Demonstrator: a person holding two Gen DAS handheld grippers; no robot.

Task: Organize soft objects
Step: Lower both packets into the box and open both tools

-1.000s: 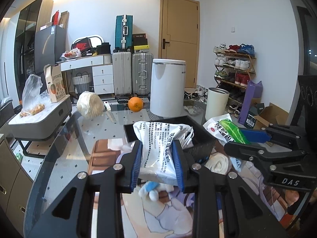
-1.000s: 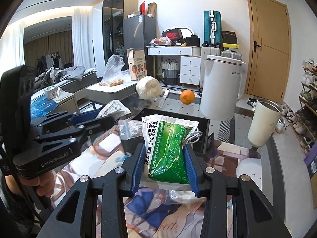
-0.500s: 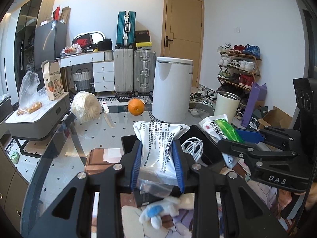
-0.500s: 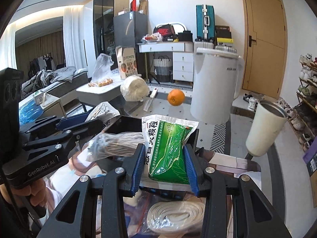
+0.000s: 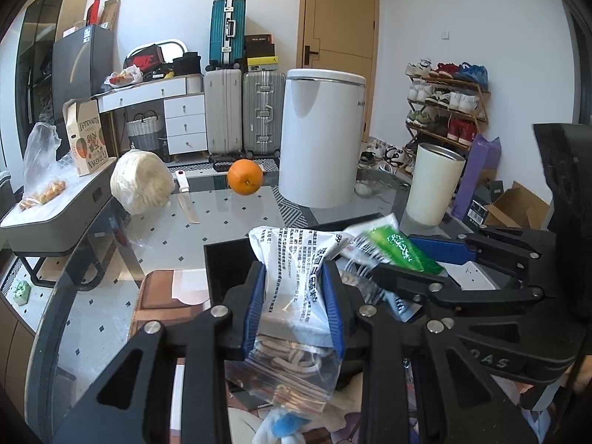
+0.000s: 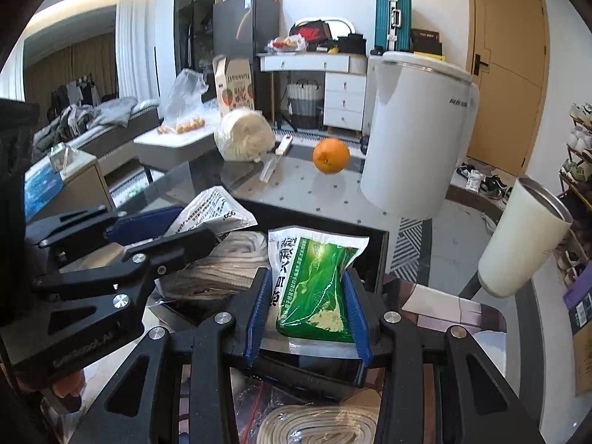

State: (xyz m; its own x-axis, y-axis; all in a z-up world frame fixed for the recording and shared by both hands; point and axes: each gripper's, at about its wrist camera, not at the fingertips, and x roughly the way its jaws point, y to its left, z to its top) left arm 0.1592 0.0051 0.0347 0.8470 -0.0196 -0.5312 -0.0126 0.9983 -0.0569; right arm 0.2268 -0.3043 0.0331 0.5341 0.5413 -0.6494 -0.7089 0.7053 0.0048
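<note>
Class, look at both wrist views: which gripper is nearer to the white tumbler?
Right. The right gripper, shut on the green packet, is on the white tumbler's side; the left gripper is beyond it, farther away.

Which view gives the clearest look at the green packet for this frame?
The right wrist view: the green packet sits centred and upright, clamped in the right gripper, its printed front facing the camera. The left wrist view shows the green packet only edge-on and blurred, partly behind the black finger.
</note>
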